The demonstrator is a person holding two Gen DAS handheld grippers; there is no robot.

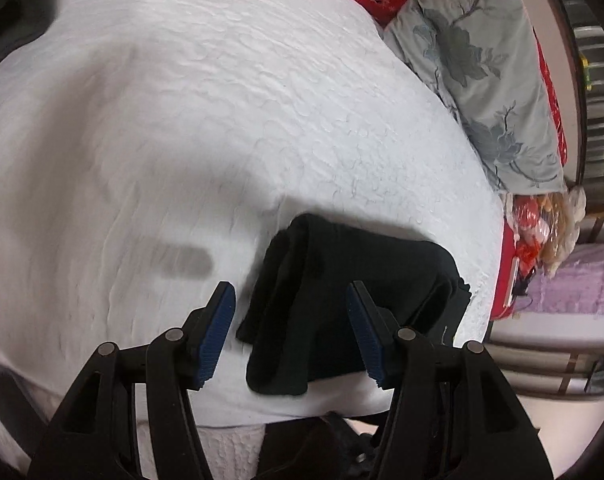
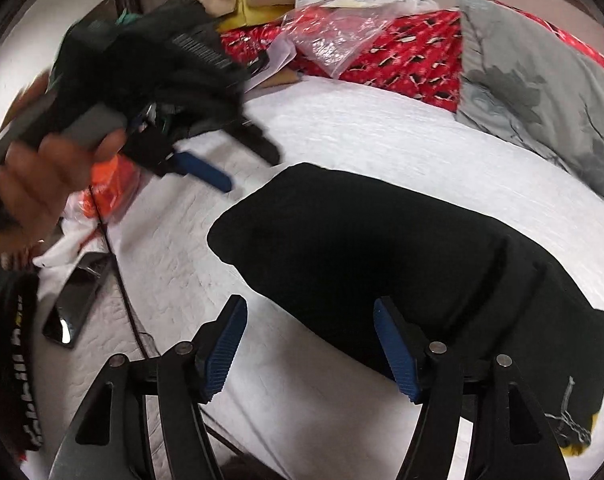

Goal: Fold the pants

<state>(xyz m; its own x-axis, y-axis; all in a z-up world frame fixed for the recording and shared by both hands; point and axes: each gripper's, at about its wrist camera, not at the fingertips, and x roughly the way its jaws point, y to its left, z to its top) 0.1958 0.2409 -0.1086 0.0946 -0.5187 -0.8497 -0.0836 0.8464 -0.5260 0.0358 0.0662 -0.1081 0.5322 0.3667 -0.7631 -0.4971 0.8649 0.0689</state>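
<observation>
- Right wrist view: the black pants lie folded into a compact stack on the white bedspread.
- Both the right gripper and the left gripper stand spread and empty.
- Folding looks essentially finished; at most some tidying remains.

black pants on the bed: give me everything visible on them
The black fabric pants lie folded into a compact, roughly rectangular bundle on the white textured bedspread, near its edge. The cloth looks soft and matte, with stacked layers showing at one end and a small pale logo beside a bit of yellow at a corner. The left wrist view shows loose folds drooping toward the bed's edge. Neither claw touches them; only the bedspread does.
</observation>
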